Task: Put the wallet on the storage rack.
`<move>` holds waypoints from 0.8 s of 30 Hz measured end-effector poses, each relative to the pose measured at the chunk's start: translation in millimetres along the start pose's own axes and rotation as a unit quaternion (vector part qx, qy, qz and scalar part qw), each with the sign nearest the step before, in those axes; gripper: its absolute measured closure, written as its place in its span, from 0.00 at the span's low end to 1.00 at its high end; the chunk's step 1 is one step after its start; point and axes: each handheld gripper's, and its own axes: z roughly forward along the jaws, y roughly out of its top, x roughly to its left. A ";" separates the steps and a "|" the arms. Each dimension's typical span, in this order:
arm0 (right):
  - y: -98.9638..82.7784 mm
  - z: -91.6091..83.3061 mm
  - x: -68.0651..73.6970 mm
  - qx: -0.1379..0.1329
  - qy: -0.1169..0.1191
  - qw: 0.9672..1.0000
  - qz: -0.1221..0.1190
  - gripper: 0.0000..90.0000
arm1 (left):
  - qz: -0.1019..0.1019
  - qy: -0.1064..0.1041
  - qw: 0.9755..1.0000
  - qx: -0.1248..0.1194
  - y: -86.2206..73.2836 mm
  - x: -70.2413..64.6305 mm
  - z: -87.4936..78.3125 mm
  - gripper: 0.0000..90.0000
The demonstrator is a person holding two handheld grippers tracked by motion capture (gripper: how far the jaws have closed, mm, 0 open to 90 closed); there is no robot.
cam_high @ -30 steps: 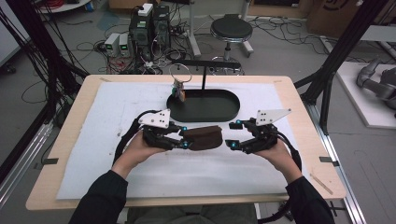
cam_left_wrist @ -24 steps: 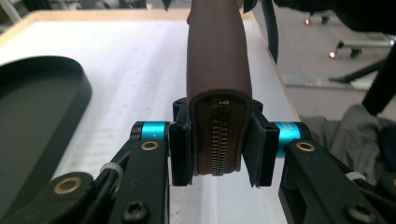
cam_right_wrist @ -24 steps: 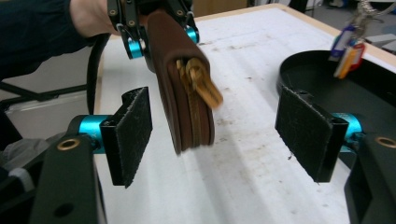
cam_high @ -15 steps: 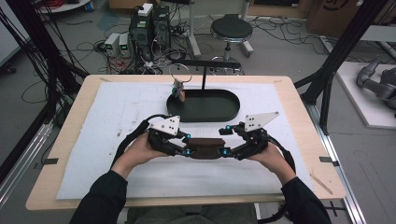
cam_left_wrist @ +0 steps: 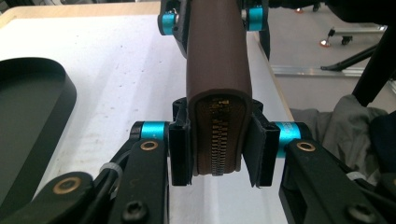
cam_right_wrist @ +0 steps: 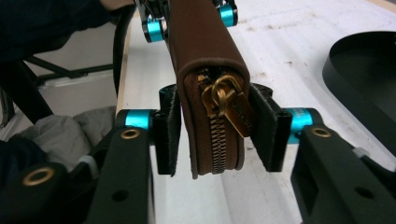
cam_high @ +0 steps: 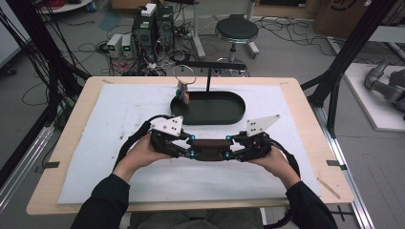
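Robotics lab.
Wooden surface (cam_high: 305,124) inside a black frame (cam_high: 356,45); computers (cam_high: 153,26), loose cables (cam_high: 291,28) and a stool (cam_high: 236,31) on the grey floor; robot arm (cam_high: 384,86) at right.

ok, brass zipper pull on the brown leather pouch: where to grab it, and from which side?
Grip the flat brass zipper pull by its tab, which hangs clear of the brown leather pouch at the end held in the right gripper. Probably come in from that open end, pads on the tab's two flat faces; the pouch's sides are blocked by that gripper's pads.
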 end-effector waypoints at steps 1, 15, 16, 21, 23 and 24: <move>0.1 -0.5 0.0 -0.002 0.001 1.000 -0.001 0.68 | -0.003 0.002 1.000 -0.006 -0.9 0.3 0.2 0.73; 1.4 -11.1 -4.8 -0.037 -0.048 0.998 0.000 0.76 | -0.055 0.069 0.994 -0.070 -9.6 4.8 -17.4 0.41; 1.5 -12.3 -6.3 -0.041 -0.055 0.998 0.004 0.76 | -0.057 0.075 0.993 -0.077 -10.9 4.6 -20.2 0.41; 2.9 -16.2 -13.5 -0.052 -0.097 0.994 0.019 0.76 | -0.066 0.111 0.988 -0.085 -18.8 -2.1 -33.5 0.39; 3.7 -17.0 -17.2 -0.055 -0.115 0.992 0.025 0.76 | -0.067 0.126 0.986 -0.083 -23.1 -6.3 -38.8 0.39; 4.1 -17.3 -19.5 -0.055 -0.124 0.990 0.027 0.76 | -0.068 0.132 0.985 -0.084 -25.8 -8.4 -41.1 0.38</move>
